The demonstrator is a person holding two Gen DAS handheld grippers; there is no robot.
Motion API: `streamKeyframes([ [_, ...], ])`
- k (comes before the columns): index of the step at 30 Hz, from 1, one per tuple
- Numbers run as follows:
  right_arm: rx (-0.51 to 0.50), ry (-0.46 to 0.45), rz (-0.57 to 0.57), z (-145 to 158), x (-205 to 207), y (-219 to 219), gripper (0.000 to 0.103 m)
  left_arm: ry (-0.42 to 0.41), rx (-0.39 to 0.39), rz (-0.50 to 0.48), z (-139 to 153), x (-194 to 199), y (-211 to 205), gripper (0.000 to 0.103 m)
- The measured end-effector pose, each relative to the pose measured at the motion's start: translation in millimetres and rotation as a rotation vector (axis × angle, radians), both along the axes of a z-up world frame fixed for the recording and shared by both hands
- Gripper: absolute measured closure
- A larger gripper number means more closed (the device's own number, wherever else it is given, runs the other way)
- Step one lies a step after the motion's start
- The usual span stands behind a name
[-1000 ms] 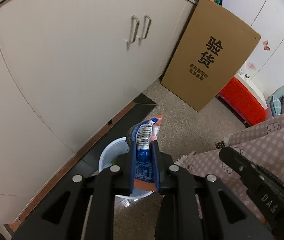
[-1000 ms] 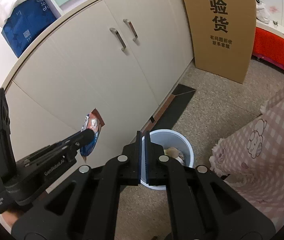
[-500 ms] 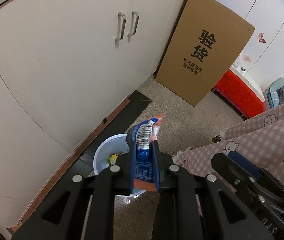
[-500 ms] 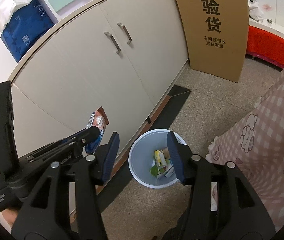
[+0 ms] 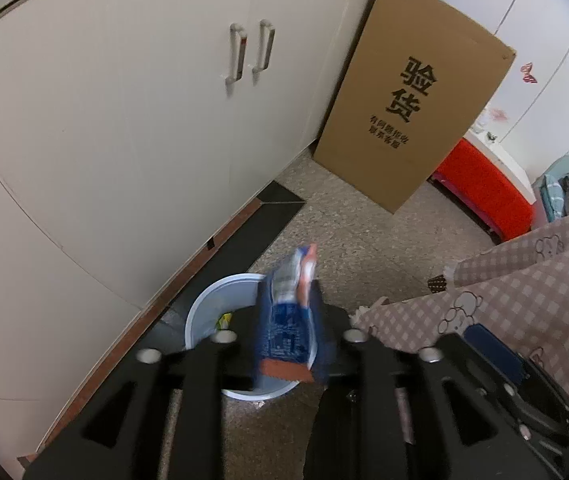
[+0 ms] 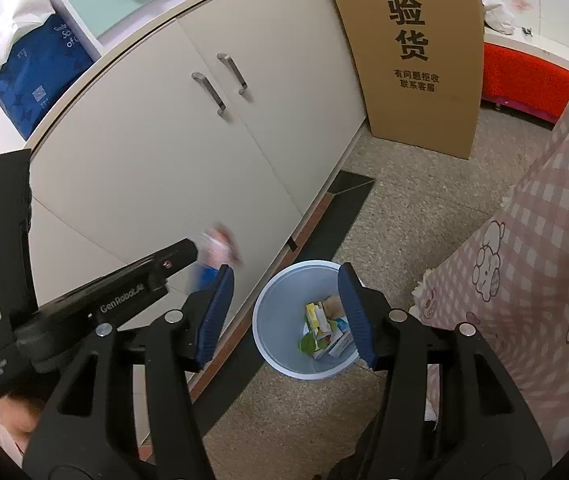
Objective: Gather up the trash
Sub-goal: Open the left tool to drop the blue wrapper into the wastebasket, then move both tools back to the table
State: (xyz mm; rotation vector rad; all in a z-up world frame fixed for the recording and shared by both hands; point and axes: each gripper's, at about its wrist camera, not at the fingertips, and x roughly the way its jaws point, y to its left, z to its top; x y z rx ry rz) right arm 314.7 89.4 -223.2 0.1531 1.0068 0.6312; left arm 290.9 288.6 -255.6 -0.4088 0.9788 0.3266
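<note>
Between the fingers of the left gripper (image 5: pixel 286 338) a blue snack wrapper (image 5: pixel 287 320) shows blurred, whereas a second ago it was sharp and pinched flat between the pads; the jaws have just been opening, they now stand apart from it, and the wrapper looks let go. Its long axis runs along the fingers, the brown-red sealed end toward the camera and the pale, barcoded end pointing away and up past the fingertips, leaning a little right. Just beyond and beneath the claw stands the light blue trash bin (image 5: pixel 204 312), directly under the wrapper. The right gripper (image 6: pixel 286 312) was clamped shut on nothing a second ago; its jaws have just been opening and now stand wide, empty, framing the same bin, whose bottom holds trash (image 6: pixel 324 332): a yellow-green carton and other scraps. Left of the right claw the left gripper's body reaches in, the smeared wrapper at its tip. Farther off come the cream cabinet doors (image 6: pixel 212 152), a pink checked cloth (image 6: pixel 532 272) to the right, then the upright cardboard box (image 5: pixel 412 112).
</note>
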Motion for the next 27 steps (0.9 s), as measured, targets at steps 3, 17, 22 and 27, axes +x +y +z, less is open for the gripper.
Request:
streamKeyframes([
  [3, 0.005, 0.013, -0.005, -0.9, 0.2, -2.9, 0.049, -0.016, 0.004, 0.039, 1.0, -3.4, 2.7, 0.039],
  [17, 0.044, -0.034, -0.023, 35.5, -17.2, -21.4, 0.047, -0.075, 0.024, 0.019, 39.9, -33.4, -17.1, 0.035],
  [22, 0.081, -0.078, -0.046, 66.5, -27.9, -42.8, 0.045, -0.128, 0.044, 0.003, 69.6, -47.9, -34.2, 0.034],
  [27, 0.118, -0.127, -0.085, 97.5, -40.6, -73.4, 0.043, -0.204, 0.064, -0.025, 106.5, -61.4, -60.0, 0.029],
])
